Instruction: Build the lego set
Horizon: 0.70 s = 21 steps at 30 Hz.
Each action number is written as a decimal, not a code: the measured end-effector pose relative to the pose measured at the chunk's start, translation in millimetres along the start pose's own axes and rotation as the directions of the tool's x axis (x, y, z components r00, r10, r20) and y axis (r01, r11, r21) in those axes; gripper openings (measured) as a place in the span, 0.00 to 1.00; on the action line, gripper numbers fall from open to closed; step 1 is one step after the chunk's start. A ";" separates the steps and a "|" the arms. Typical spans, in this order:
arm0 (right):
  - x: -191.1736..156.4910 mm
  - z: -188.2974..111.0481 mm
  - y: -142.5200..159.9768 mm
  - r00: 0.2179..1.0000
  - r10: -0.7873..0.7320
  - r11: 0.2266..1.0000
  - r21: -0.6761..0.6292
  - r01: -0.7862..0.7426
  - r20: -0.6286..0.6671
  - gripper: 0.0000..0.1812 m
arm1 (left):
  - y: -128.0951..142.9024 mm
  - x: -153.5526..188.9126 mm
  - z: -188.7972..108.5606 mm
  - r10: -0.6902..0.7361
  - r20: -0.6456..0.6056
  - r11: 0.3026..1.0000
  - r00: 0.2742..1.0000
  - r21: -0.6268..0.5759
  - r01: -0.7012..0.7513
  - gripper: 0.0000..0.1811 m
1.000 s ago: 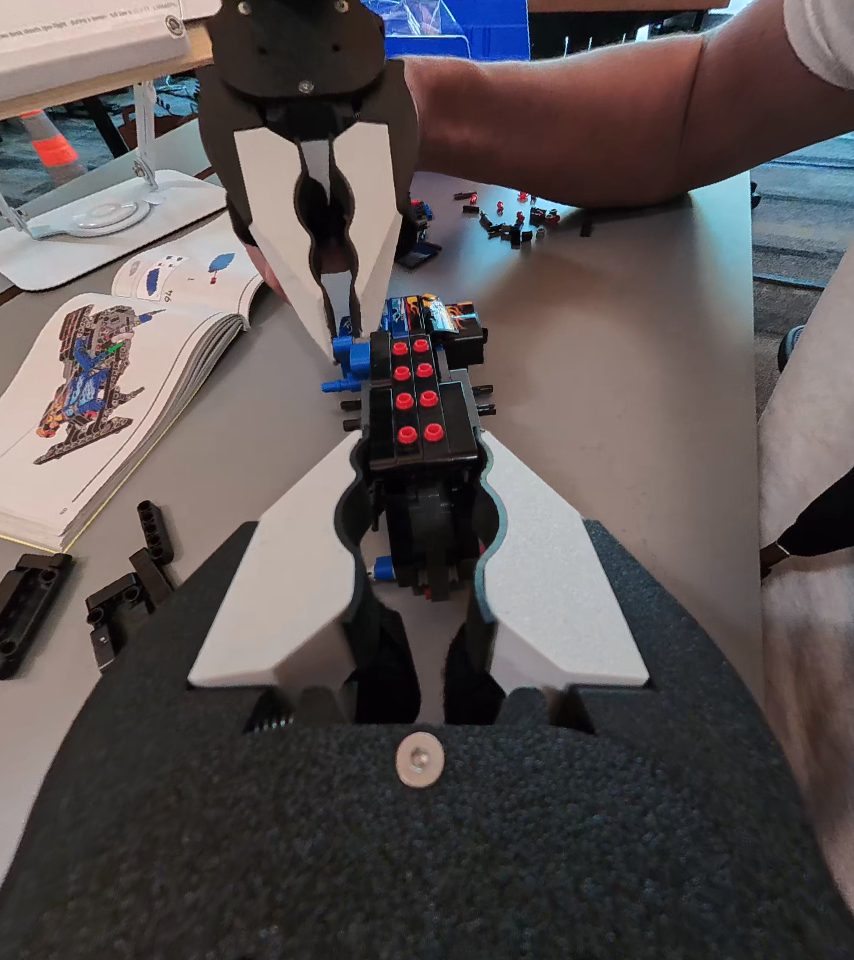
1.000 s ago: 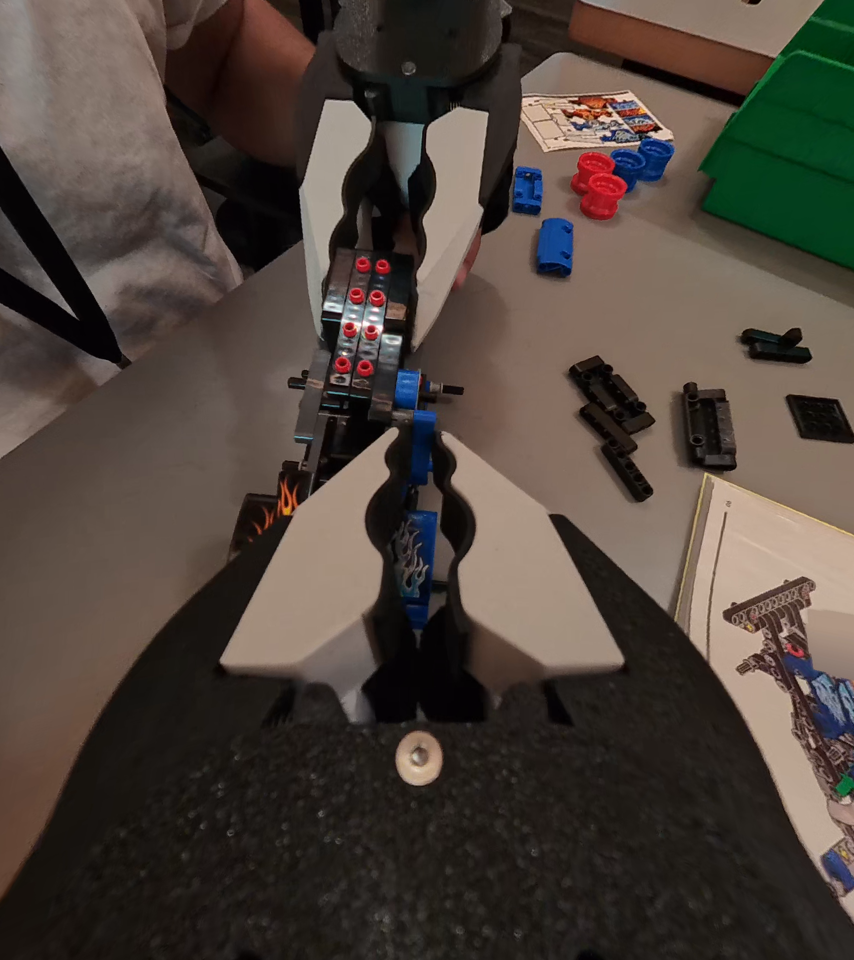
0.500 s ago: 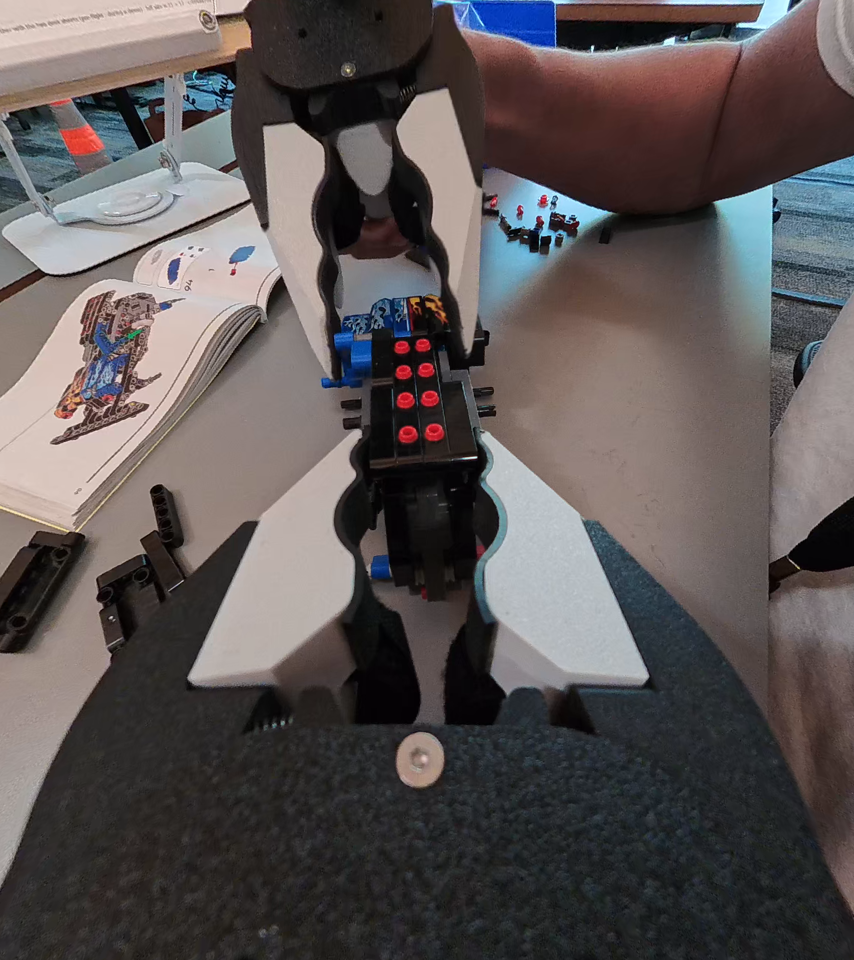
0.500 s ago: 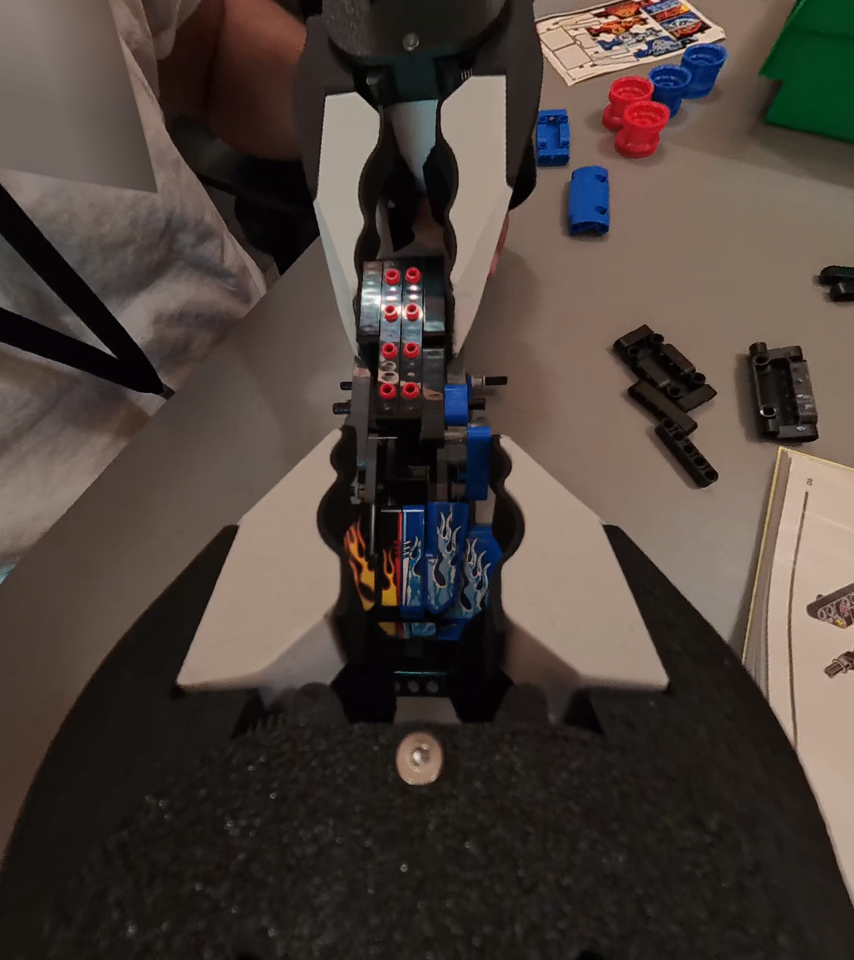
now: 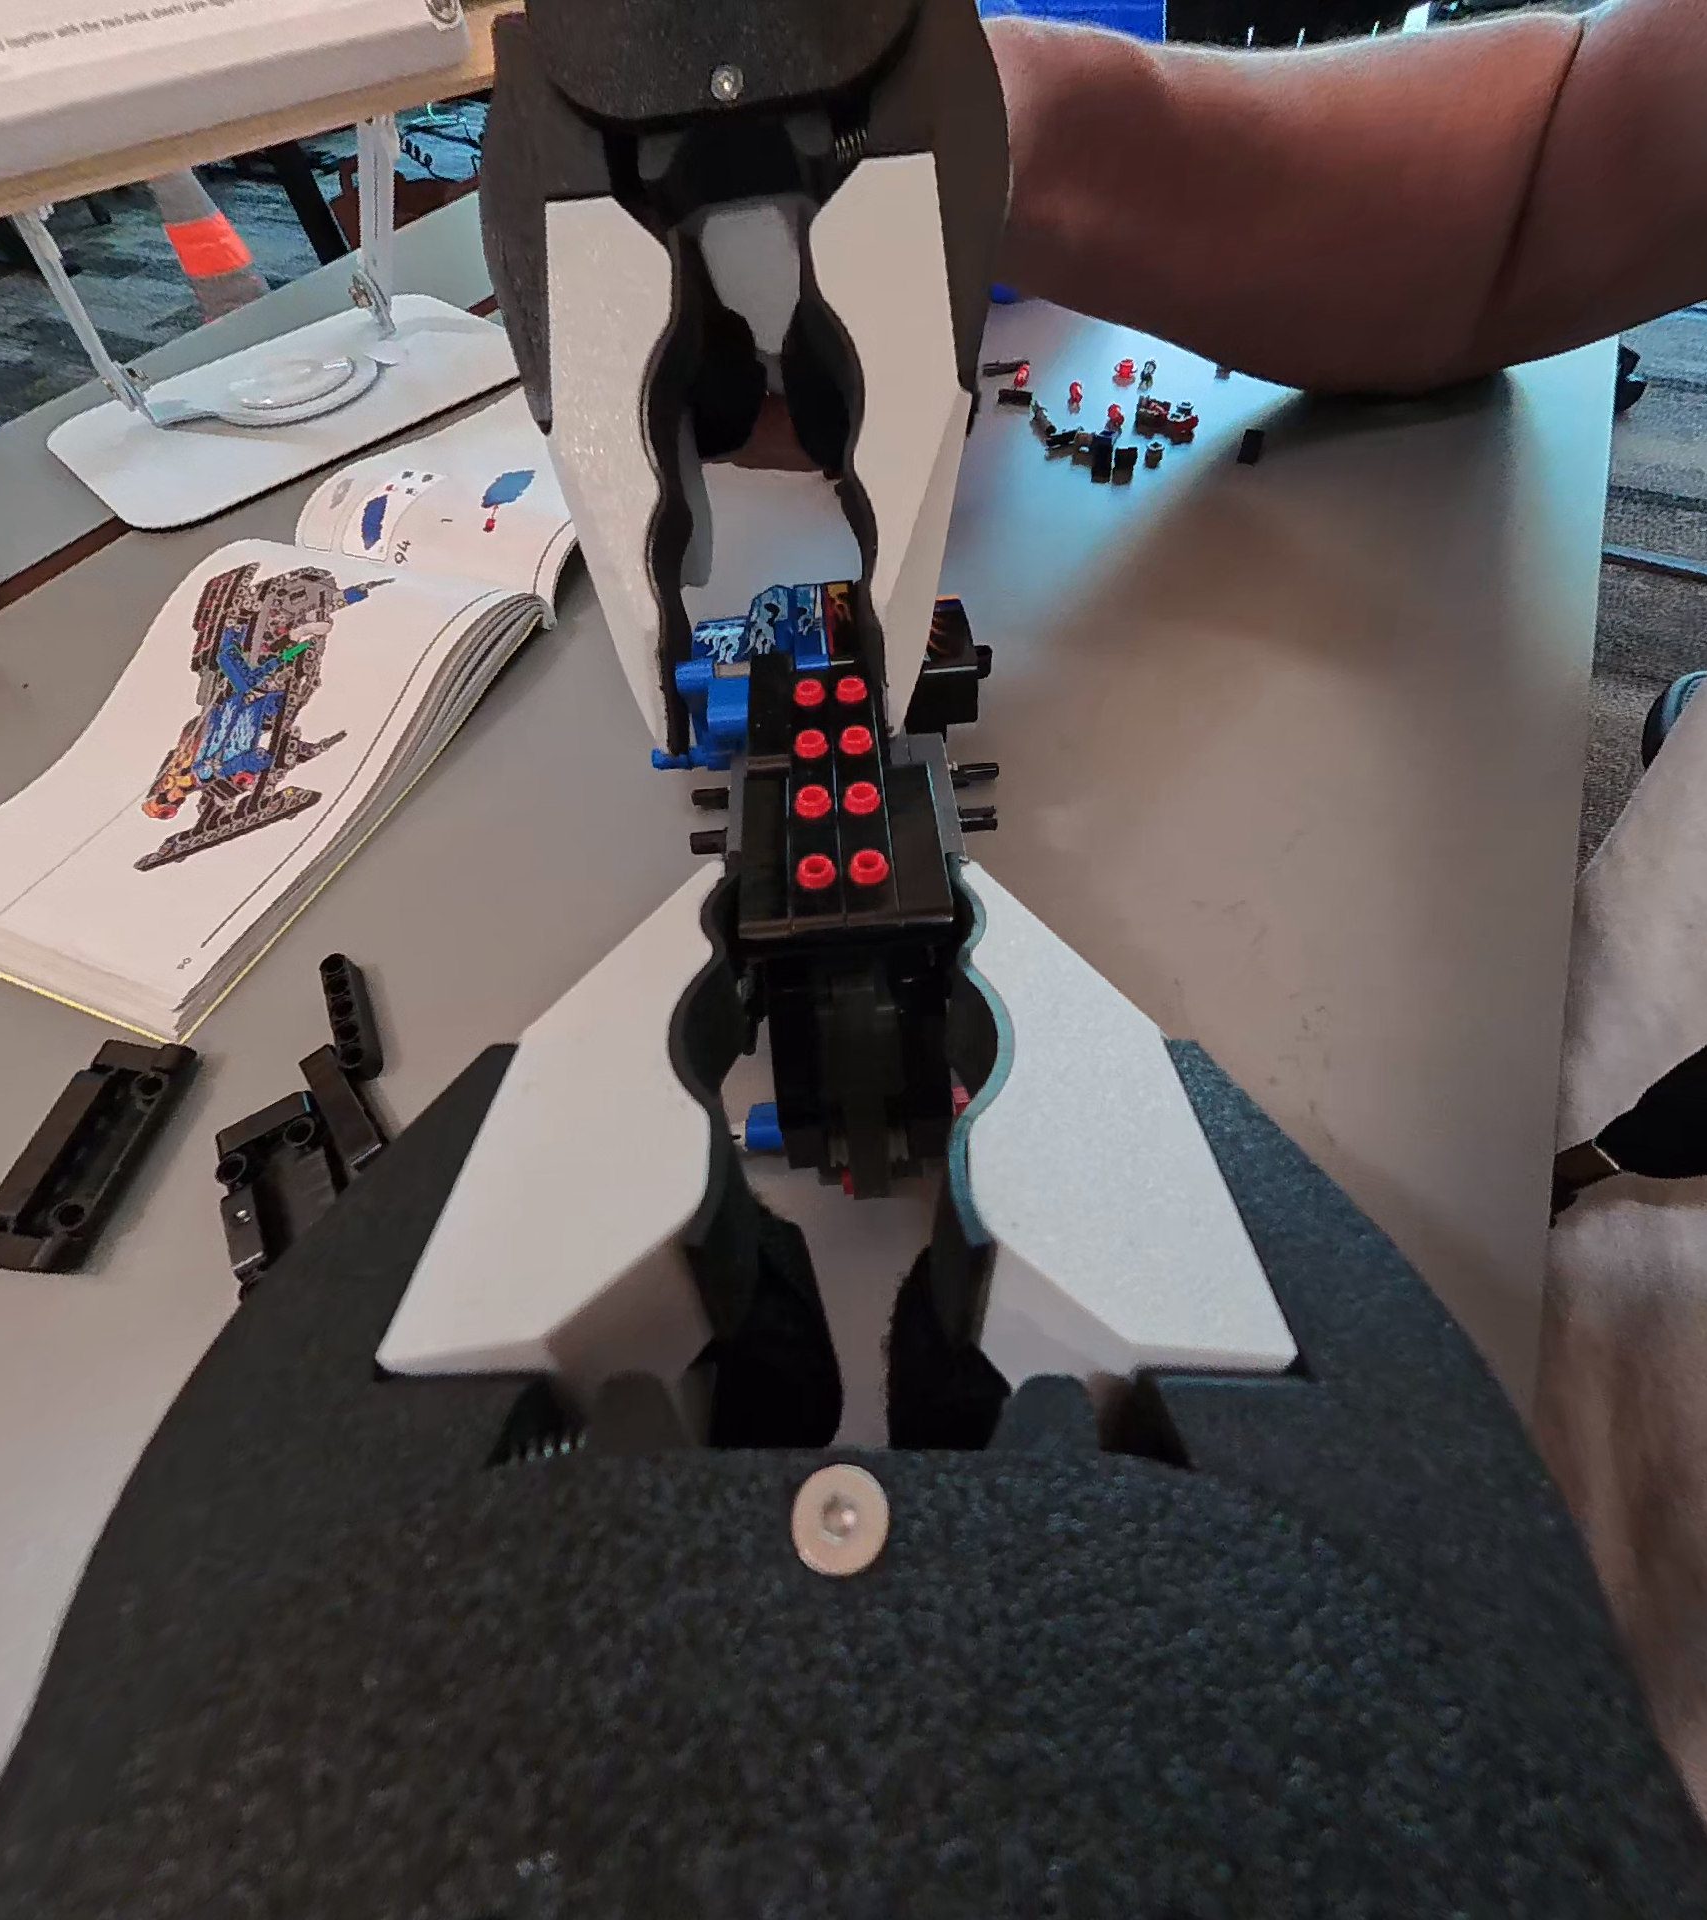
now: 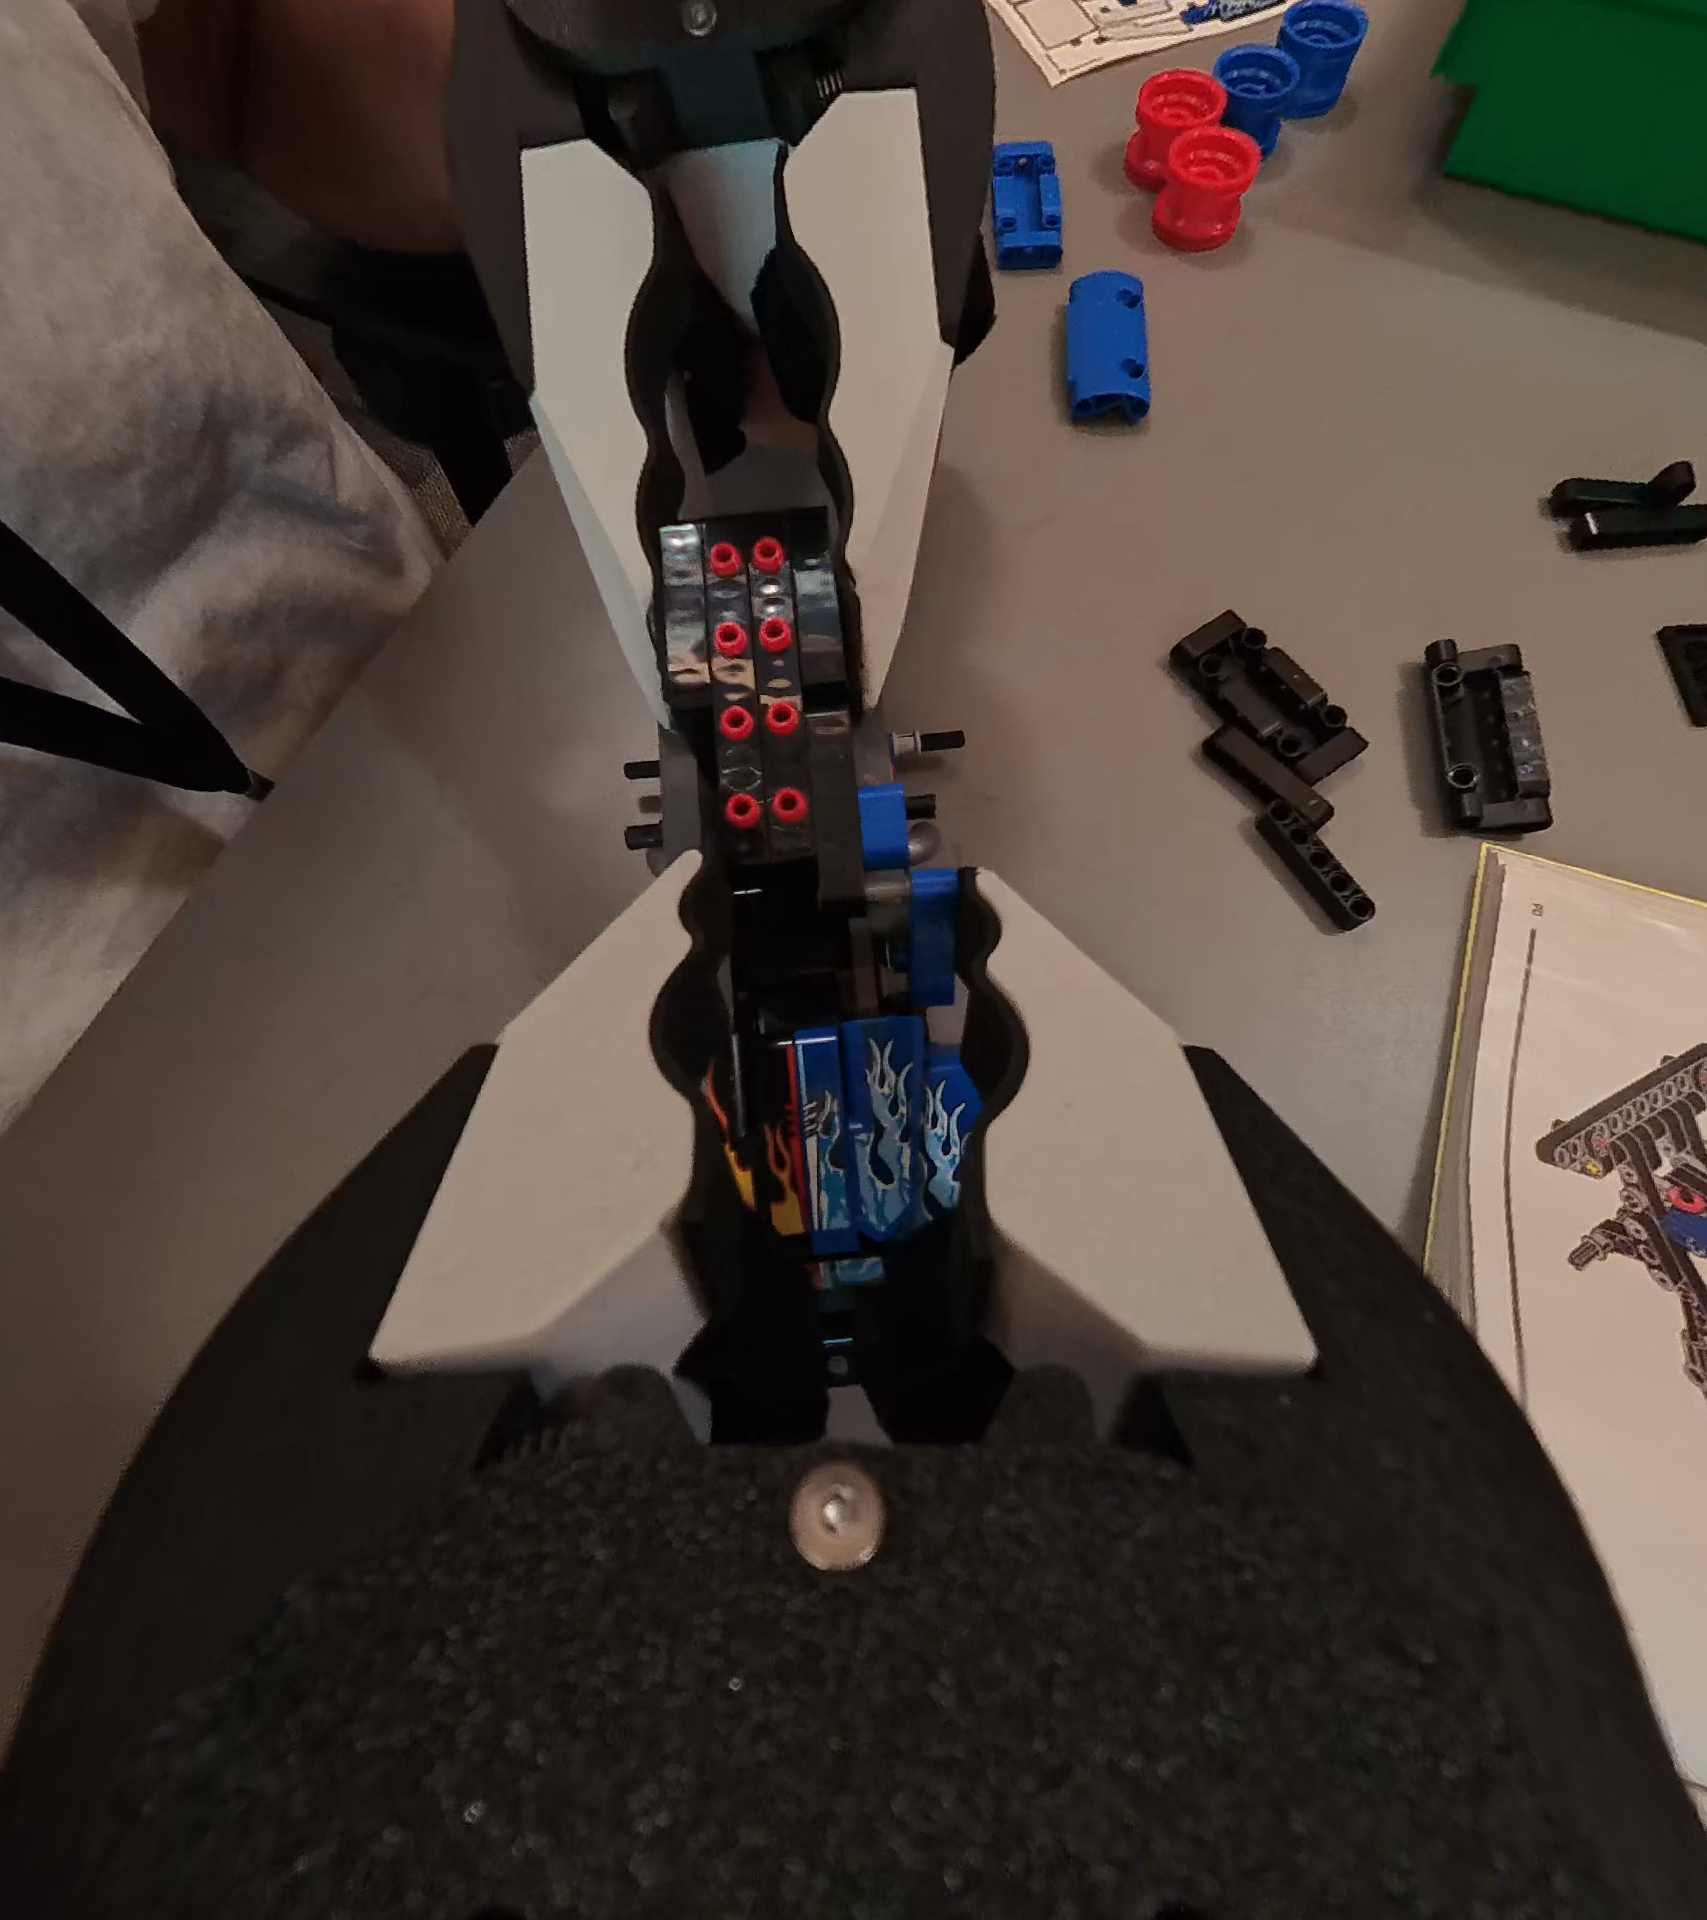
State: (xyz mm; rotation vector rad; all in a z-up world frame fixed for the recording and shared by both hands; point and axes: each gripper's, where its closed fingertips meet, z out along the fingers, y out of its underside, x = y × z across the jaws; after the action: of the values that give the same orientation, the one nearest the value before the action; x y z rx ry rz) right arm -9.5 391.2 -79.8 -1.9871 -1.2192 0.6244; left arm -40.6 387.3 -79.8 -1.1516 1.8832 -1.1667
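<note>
The lego model (image 5: 833, 800) is a long black body with red studs on top and a blue and black flame-printed end (image 6: 870, 1132). It lies on the grey table (image 5: 1244, 831) between my two grippers, which face each other. My left gripper (image 5: 838, 894) is shut on the black studded end and also shows in the right wrist view (image 6: 761, 707). My right gripper (image 6: 833, 873) is shut on the flame-printed end and also shows in the left wrist view (image 5: 776, 717). A black flame piece sticks out beside its finger.
An open instruction booklet (image 5: 236, 748) lies left of the model. Loose black pieces (image 5: 80, 1153) (image 6: 1264, 717) lie near it. Blue and red wheels (image 6: 1192, 156), blue pieces (image 6: 1107, 348), a green bin (image 6: 1638, 114) and small parts (image 5: 1109, 426) sit farther off. A person's forearm (image 5: 1296, 208) rests on the table. The grippers' ends are close to 4 cm from one another.
My right gripper let go of the small blue part at the model's side, opened wide, moved over the flame-printed end and closed on it. My left gripper kept its hold.
</note>
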 end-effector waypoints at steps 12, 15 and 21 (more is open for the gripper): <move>-3.2 -1.3 3.3 0.997 -0.079 0.996 -0.043 0.078 -0.016 0.20 | -0.1 0.4 1.3 -0.023 -0.003 1.000 1.000 -0.005 0.023 0.18; -3.6 -1.4 3.1 0.996 -0.087 0.995 -0.047 0.087 -0.014 0.19 | -0.2 0.1 1.6 -0.027 0.007 1.000 1.000 -0.002 0.027 0.18; -5.5 0.0 -0.7 1.000 0.017 0.999 -0.032 -0.016 0.025 0.25 | -0.3 -2.6 1.9 -0.049 0.018 0.999 0.999 0.004 0.049 0.18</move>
State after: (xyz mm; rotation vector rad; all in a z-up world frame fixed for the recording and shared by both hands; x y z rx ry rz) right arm -12.4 386.4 -79.1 -2.0236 -1.2361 0.6439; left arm -37.8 389.0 -80.1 -1.2086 1.8475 -1.1818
